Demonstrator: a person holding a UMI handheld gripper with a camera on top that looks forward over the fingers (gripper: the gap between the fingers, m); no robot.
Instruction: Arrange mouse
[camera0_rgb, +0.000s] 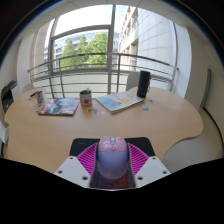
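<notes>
— Round wooden table (40, 135) by big windows (85, 45). On top?
— Pink mouse (112, 155), on a dark mat (88, 146) at the near edge.
— And the gripper (111, 172)?
— Pressed on both sides of the mouse, pink pads (89, 158) touching.
— Past the mouse?
— A can (86, 98), far off. Colourful book (60, 105) left of the can, blue one (120, 101) right of the can.

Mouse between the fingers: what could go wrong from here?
1. The mouse sits between the pink pads; whether both press on it is unclear, so it may slip.
2. The can and magazines lie ahead on the table; a long forward sweep of the gripper might hit them.
</notes>
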